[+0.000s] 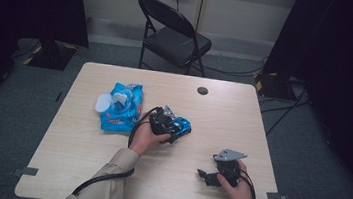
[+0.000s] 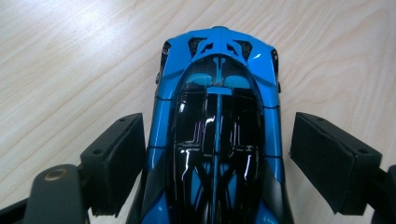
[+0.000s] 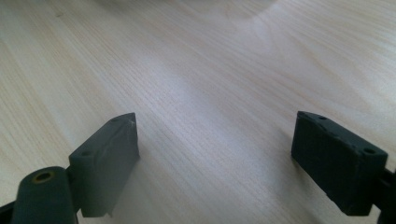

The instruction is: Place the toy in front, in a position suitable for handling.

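left gripper view: blue toy car point(image 2: 217, 135) between spread tongs point(image 2: 224, 158), slim gaps

From above the near edge we look forward and down on the table point(image 1: 213, 114). Both gripper views sit close over its wood; ours at left shares the toy car point(image 2: 217, 126).

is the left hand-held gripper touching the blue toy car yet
Apart. The left gripper view shows the blue toy car between the left hand-held gripper jaws, with table visible beside the right jaw.
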`<state>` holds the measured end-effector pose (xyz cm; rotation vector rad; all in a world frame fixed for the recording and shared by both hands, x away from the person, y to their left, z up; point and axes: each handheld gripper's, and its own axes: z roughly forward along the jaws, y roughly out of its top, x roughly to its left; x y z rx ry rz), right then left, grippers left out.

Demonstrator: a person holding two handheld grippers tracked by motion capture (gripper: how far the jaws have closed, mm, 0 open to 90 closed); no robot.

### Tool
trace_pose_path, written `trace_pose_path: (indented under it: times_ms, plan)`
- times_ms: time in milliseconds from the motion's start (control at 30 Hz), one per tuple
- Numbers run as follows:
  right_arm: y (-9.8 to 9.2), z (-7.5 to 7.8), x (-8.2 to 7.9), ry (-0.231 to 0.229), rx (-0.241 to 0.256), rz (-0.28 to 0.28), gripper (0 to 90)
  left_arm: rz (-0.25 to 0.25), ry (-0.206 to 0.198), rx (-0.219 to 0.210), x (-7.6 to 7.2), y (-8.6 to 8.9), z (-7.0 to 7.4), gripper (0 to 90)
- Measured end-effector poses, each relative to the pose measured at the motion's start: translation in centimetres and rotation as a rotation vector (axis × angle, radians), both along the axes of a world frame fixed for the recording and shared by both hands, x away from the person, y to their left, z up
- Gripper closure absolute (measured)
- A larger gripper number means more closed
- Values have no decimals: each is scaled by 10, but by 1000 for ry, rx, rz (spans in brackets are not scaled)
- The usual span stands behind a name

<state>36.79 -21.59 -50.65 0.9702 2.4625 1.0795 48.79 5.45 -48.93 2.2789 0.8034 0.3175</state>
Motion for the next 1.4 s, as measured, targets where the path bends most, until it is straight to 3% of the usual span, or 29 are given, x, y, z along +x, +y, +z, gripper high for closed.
trace_pose_path:
  times_ms: [333,367,533,667,833,1033,1167,1400]
  plan:
    - [0,0,0,1,1,4,142,6,-5,27,4,-6,-6,225]
    - [0,0,-1,2,1,4,142,15,0,10,5,-5,-7,228]
    - [0,0,-1,2,-1,4,142,13,1,1,4,-5,-7,249]
    - [0,0,-1,2,0,4,142,36,32,-18,4,-5,-6,259]
    - [0,0,-1,2,1,4,142,34,-1,20,-2,-7,-1,276]
    - [0,0,-1,2,-1,4,142,41,16,19,-3,-4,1,278]
    - [0,0,-1,2,0,4,142,48,-9,29,-5,-1,2,278]
    - [0,0,-1,2,0,4,142,57,-15,30,-7,5,7,278]
